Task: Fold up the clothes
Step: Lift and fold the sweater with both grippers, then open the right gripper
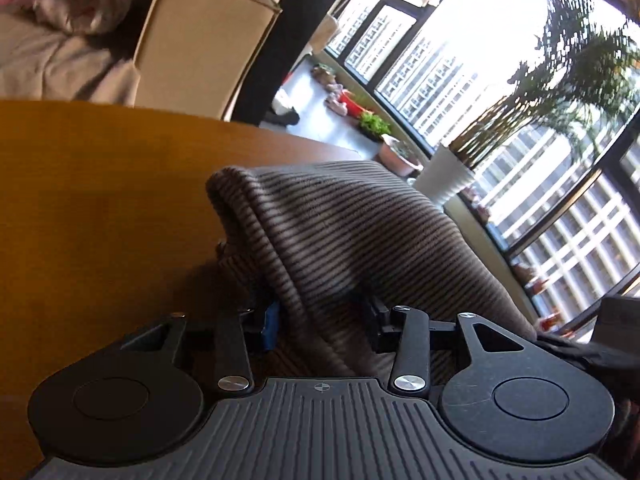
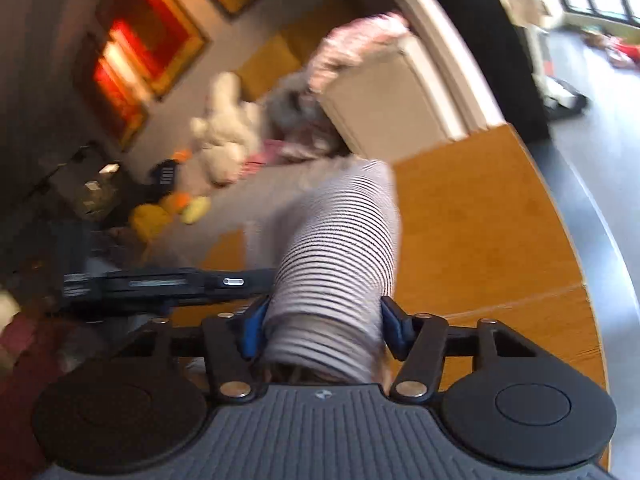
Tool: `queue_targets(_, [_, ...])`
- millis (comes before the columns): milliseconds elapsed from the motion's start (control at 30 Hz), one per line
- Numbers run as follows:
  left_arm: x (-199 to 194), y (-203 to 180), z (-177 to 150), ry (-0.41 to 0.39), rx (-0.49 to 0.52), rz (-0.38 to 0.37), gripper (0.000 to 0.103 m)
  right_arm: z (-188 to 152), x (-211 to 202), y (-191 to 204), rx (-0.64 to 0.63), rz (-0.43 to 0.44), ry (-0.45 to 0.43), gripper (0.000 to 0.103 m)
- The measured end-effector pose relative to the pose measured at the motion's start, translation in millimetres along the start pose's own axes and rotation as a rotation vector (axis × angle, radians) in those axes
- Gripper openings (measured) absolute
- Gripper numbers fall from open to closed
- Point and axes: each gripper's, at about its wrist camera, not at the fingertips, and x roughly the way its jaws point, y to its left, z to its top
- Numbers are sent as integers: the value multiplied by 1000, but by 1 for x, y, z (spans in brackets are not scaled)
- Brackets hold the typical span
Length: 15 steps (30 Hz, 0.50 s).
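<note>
Bright living room behind both views, warm orange-brown wooden counter (image 1: 100, 208) underneath. Beyond the left fingers: tall dark-framed windows (image 1: 460, 80), a leafy palm in a ribbed white pot (image 1: 448, 178), a row of small potted plants (image 1: 360, 114) along the floor, and a beige sofa arm (image 1: 192, 44) to the upper left. None of that greenery seen from the right wrist; there instead, blurred: a wall with gold-framed red pictures (image 2: 136, 60), a white plush toy (image 2: 224, 128), pink cloth on the sofa (image 2: 352, 44), small yellow and orange toys (image 2: 172, 208) on the cushion.

Left gripper (image 1: 320, 320) set narrow, with a thick fold of the striped garment (image 1: 340, 232) lying between its fingers (image 1: 269, 322) and draping ahead of them onto the counter; whether both pads actually press the cloth, cannot tell, since the fabric hides the right-hand pad. Garment here brownish-grey with fine dark stripes, rounded fold just beyond the fingertips.

Right gripper (image 2: 322, 328) about half apart, blue-padded fingers (image 2: 394, 326) hugging a bunched roll of the same striped cloth on either side, gripping it. Roll rising straight ahead from between the fingers, stripes pale lilac and dark in this light. Just left of those fingers, a black gripper body (image 2: 160, 284) stretching sideways, visible only in this view.
</note>
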Motion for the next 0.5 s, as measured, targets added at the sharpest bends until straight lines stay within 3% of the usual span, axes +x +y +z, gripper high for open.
queue_targets(67, [-2, 4, -8, 18, -37, -58, 42, -8, -9, 10, -34, 9, 31, 54])
queue_targets(133, [-2, 2, -15, 30, -42, -103, 42, -18, -2, 15, -77, -50, 79, 54])
queue_targets(267, [-5, -19, -19, 19, 65, -58, 44, -23, -12, 1, -32, -69, 72, 55])
queue_targets(433, [-6, -29, -21, 17, 124, -21, 44, -4, -32, 8, -75, -66, 11, 74])
queue_targets(500, [-5, -28, -22, 16, 120, -19, 45, 12, -40, 6, -57, -47, -44, 88])
